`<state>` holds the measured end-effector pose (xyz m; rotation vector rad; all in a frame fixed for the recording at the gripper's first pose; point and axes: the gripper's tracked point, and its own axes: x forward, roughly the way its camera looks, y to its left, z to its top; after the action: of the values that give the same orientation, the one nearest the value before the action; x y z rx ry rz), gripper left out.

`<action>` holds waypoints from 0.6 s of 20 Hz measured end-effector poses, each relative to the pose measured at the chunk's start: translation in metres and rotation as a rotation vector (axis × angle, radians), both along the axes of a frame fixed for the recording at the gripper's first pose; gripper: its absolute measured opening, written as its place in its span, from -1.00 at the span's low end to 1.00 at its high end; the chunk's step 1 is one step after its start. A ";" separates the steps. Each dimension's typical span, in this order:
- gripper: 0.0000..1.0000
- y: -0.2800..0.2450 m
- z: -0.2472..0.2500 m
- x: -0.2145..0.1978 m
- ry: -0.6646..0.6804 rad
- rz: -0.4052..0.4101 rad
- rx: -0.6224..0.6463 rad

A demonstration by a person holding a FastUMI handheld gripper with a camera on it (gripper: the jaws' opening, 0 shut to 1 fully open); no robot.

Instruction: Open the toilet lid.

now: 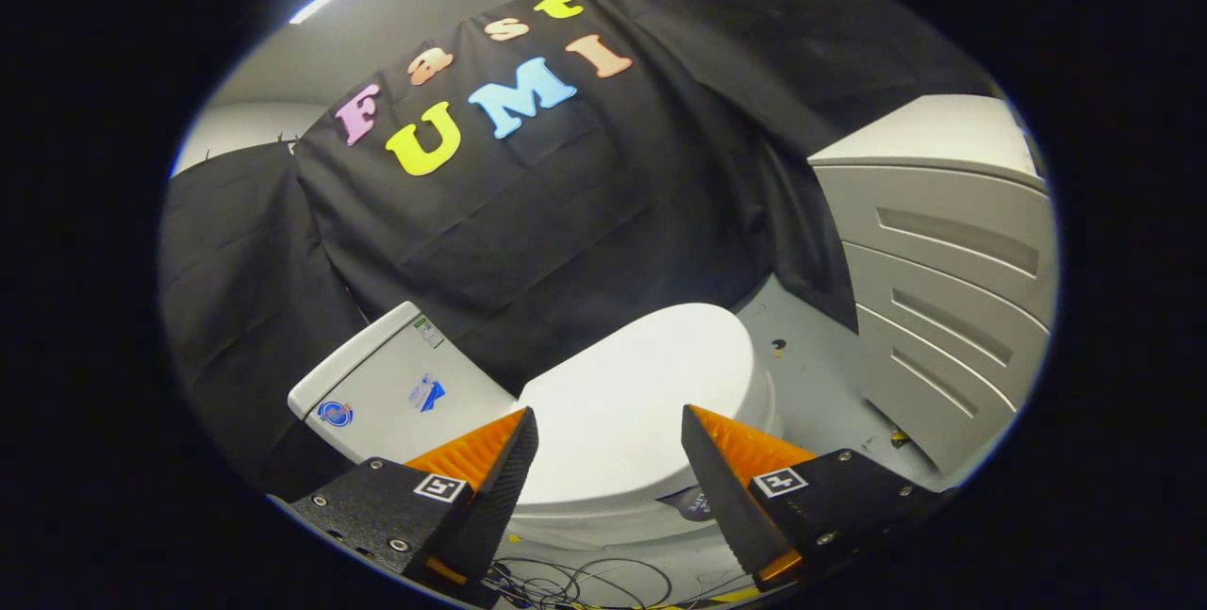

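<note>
The gripper (pixel 610 421) hangs wide open above the closed toilet lid (pixel 632 403), touching nothing; I'd drop toward the lid's front rim and hook underneath.

No wording can be read. The white ceramic toilet tank (pixel 391 384) carries three stickers too small to make out: a round blue-and-red one (pixel 335 413) at its near corner, a blue one (pixel 427 393) toward the closed white toilet lid (pixel 632 393), and a small green-edged one (pixel 429 331) at its far edge by the black cloth. Each finger of the hand-held gripper (pixel 608 459), spread apart over the lid, bears a square black-and-white marker tag (pixel 439 486), a pattern rather than text.
</note>
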<state>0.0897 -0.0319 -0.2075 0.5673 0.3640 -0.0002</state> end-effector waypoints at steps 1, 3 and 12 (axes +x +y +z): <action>0.89 -0.006 -0.010 -0.001 0.016 -0.017 0.012; 0.89 -0.013 -0.027 -0.001 0.059 -0.035 0.054; 0.88 -0.004 -0.090 -0.022 0.234 -0.030 0.287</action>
<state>0.0677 -0.0362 -0.2977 0.8604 0.5889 -0.0443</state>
